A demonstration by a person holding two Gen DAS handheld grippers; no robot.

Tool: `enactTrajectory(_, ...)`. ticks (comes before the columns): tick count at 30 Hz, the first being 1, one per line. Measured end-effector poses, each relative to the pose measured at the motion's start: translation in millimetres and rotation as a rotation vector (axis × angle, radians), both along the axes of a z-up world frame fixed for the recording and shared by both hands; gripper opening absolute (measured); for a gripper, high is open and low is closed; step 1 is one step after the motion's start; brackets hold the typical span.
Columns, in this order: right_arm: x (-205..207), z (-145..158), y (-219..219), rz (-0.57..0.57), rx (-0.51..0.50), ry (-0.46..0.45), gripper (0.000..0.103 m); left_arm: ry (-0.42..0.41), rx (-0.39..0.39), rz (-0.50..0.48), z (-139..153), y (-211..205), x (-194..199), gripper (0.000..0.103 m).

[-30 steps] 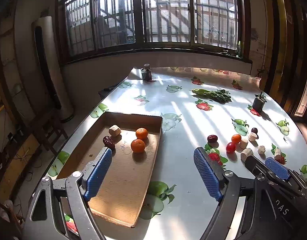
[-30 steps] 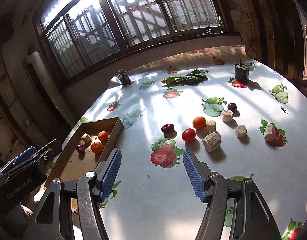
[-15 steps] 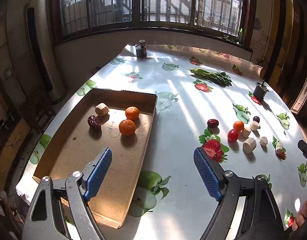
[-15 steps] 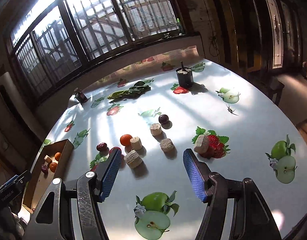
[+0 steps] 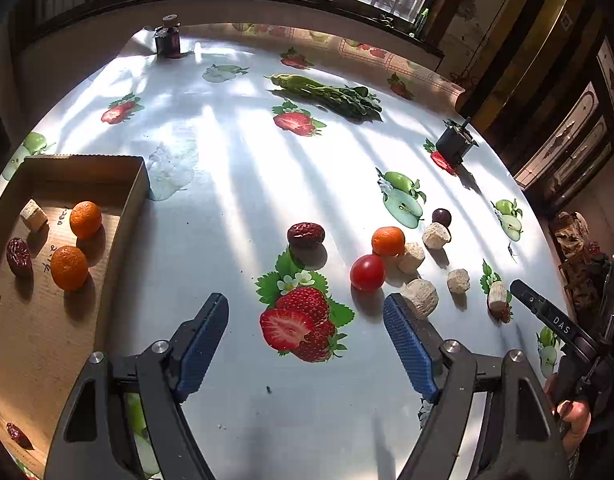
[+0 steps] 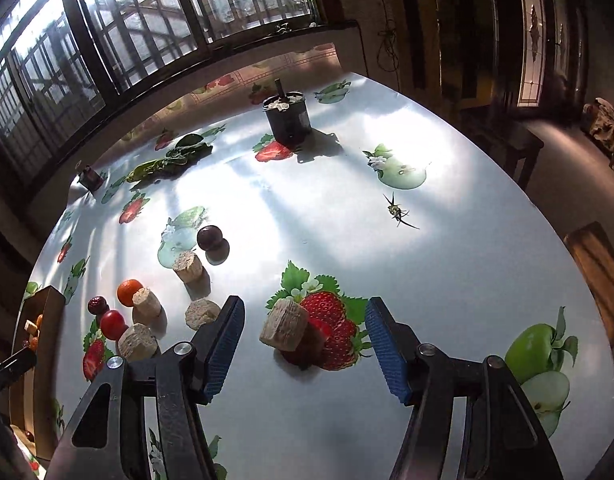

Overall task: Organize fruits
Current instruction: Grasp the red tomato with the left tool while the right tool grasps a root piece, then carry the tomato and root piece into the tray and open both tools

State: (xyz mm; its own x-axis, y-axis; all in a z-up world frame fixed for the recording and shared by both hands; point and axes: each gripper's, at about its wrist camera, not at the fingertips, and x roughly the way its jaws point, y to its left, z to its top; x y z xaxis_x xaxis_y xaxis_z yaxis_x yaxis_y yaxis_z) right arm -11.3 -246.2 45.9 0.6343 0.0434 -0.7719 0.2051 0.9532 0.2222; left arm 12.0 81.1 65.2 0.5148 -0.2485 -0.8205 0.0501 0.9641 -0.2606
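Note:
My left gripper point(image 5: 307, 320) is open and empty above the table, just short of a red tomato point(image 5: 367, 273), an orange point(image 5: 388, 241) and a red date point(image 5: 305, 234). A cardboard tray point(image 5: 135, 188) at the left holds two oranges point(image 5: 85, 219), a date point(image 5: 19, 257) and a beige chunk point(image 5: 34, 214). My right gripper point(image 6: 303, 328) is open, with a beige chunk point(image 6: 285, 325) lying between its fingers. In the right wrist view several more beige chunks point(image 6: 187, 266), a dark plum point(image 6: 209, 237), the orange point(image 6: 129, 292), the tomato point(image 6: 113, 324) and the date point(image 6: 97, 305) lie to the left.
A bunch of green vegetables point(image 5: 331, 94) lies at the back. A black pot point(image 6: 287, 118) stands at the far right, a small dark jar point(image 5: 167, 40) at the far left corner. The tablecloth has printed fruit. The table edge point(image 6: 547, 220) curves on the right.
Both grippers have swung right. The left view moved from over the tray to the loose fruits. The right gripper moved past the fruits and now straddles a beige chunk.

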Motion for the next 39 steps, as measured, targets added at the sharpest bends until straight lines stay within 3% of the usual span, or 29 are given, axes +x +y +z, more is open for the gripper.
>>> enactTrajectory(1, 2, -5, 2, 0.001, 0.002, 0.008, 0.055, 0.019, -0.011, -0.009, -5, -5, 8, 0.063)
enactTrajectory(3, 4, -10, 4, 0.005, -0.002, 0.008, 0.053, 0.047, -0.049, -0.029, -16, -13, 23, 0.062)
enactTrajectory(8, 6, -19, 9, 0.01, -0.024, 0.016, 0.053, 0.077, -0.059, -0.06, -40, -36, 48, 0.057)
enactTrajectory(12, 7, -23, 8, 0.017, -0.005, 0.014, 0.053, 0.05, -0.068, -0.066, -45, -45, 56, 0.057)
enactTrajectory(18, 8, -27, 12, 0.032, -0.007, 0.01, 0.053, 0.002, 0.029, -0.123, -46, -67, 48, 0.057)
enactTrajectory(21, 9, -28, 16, 0.048, -0.014, 0.007, 0.044, -0.02, 0.063, -0.144, -47, -73, 44, 0.054)
enactTrajectory(23, 9, -28, 20, 0.058, -0.031, 0.004, 0.04, -0.036, 0.096, -0.158, -48, -77, 40, 0.046)
enactTrajectory(25, 9, -28, 24, 0.069, -0.044, 0.003, 0.029, -0.047, 0.11, -0.168, -48, -78, 36, 0.043)
enactTrajectory(27, 8, -28, 27, 0.072, -0.066, -0.001, 0.029, -0.053, 0.12, -0.172, -49, -78, 33, 0.037)
enactTrajectory(28, 8, -28, 28, 0.075, -0.071, -0.002, 0.029, -0.055, 0.128, -0.17, -49, -77, 33, 0.028)
enactTrajectory(34, 7, -27, 30, 0.078, -0.071, -0.007, 0.029, -0.037, 0.095, -0.158, -45, -69, 27, 0.028)
enactTrajectory(39, -4, -12, 31, 0.08, -0.06, -0.043, 0.029, -0.071, 0.061, -0.141, -23, -54, 4, 0.028)
